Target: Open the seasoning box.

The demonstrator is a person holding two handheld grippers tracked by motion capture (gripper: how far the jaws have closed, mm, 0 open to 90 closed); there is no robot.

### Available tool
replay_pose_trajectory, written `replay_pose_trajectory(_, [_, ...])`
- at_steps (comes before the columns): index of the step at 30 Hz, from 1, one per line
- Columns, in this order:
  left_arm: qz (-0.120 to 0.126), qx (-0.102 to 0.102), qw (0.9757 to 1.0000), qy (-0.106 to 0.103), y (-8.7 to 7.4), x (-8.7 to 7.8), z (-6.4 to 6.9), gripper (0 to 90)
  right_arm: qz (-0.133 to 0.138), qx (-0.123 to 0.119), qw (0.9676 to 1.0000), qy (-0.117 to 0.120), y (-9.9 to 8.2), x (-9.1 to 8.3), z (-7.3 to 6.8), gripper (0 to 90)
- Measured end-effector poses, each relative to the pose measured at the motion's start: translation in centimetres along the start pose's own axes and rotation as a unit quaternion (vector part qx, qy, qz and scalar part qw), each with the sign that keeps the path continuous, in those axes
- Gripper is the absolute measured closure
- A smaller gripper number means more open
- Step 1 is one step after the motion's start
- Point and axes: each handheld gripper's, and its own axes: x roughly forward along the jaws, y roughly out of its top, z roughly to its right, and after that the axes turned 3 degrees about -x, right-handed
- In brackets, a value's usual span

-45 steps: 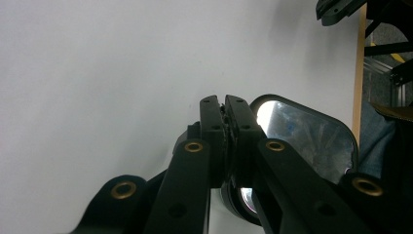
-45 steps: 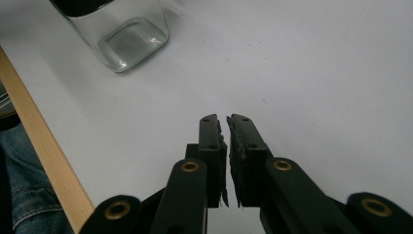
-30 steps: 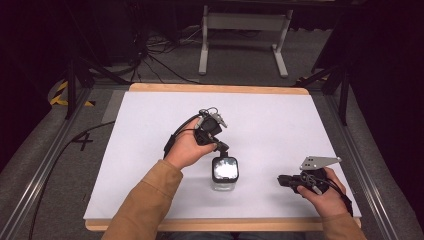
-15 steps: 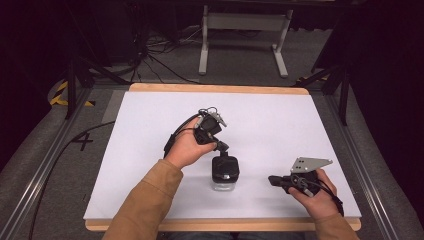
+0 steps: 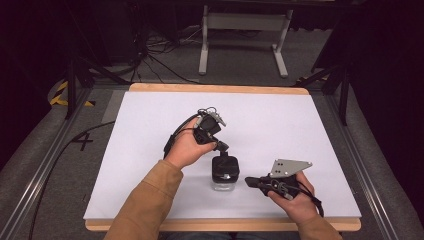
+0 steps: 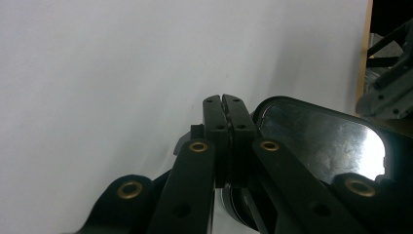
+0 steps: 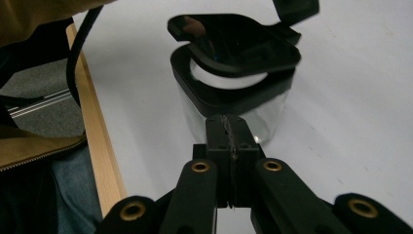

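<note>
Right gripper point(image 5: 252, 182): near right of the table point(image 5: 300, 125), jaws pressed together on nothing, tips aimed left at the container and just short of it; in the right gripper view point(image 7: 229, 131) the shut tips sit in front of the clear wall
Container point(image 5: 225, 173): near middle of the white table, a small clear square jar with a black collar, standing upright between the two grippers
Lid point(image 7: 234, 41): glossy black, hinged, tilted part open above the collar rather than seated flat
Contents: something white shows under the raised lid point(image 7: 229, 78); what it is cannot be told
Left gripper point(image 5: 220, 147): just beyond the jar, jaws closed together and empty, tips at the far edge of the lid; in the left gripper view point(image 6: 228, 105) the shut tips lie beside the lid's shiny top point(image 6: 321, 141)
Risk: the jar looks light and unheld, so a sideways push from the right tips could slide or tip it
Risk: pressure from the left tips on the half-raised lid could snap it down or lever the jar over
</note>
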Motion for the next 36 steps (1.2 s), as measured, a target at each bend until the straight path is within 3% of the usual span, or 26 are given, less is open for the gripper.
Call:
replay_pose_trajectory(7, [0.002,0.003,1.0000,0.000,0.0,0.0,0.0,90.0,0.018,-0.009,0.9998,-0.001,0.8,1.3,-0.3,90.0])
replay_pose_trajectory(9, [0.005,0.005,0.9999,0.011,-0.1,-0.1,0.2,90.0,0.020,-0.009,0.9998,-0.002,0.9,1.4,-0.3,90.0])
replay_pose_trajectory(11, [0.016,0.009,0.9996,0.022,-0.3,-0.4,0.4,90.0,0.021,-0.009,0.9997,-0.001,1.0,1.4,-0.3,90.0])
replay_pose_trajectory(13, [0.026,0.011,0.9986,0.046,-0.6,-1.1,0.6,90.0,0.025,-0.008,0.9997,0.001,1.0,1.4,-0.2,90.0])
replay_pose_trajectory(17, [0.072,0.000,0.9962,0.048,-1.4,-3.6,1.3,90.0,0.030,-0.011,0.9995,0.005,1.2,1.5,-0.2,90.0])
replay_pose_trajectory(26, [0.094,0.022,0.9943,0.046,-3.7,-6.6,5.0,90.0,0.040,-0.012,0.9991,0.010,1.9,1.3,0.2,90.0])
replay_pose_trajectory(34, [0.082,0.048,0.9950,0.031,-5.5,-7.7,7.7,90.0,0.052,-0.009,0.9985,0.012,2.4,1.1,0.8,90.0])
replay_pose_trajectory(36, [0.078,0.055,0.9943,0.046,-5.8,-7.6,8.6,90.0,0.056,-0.009,0.9983,0.013,2.5,1.1,0.9,90.0])
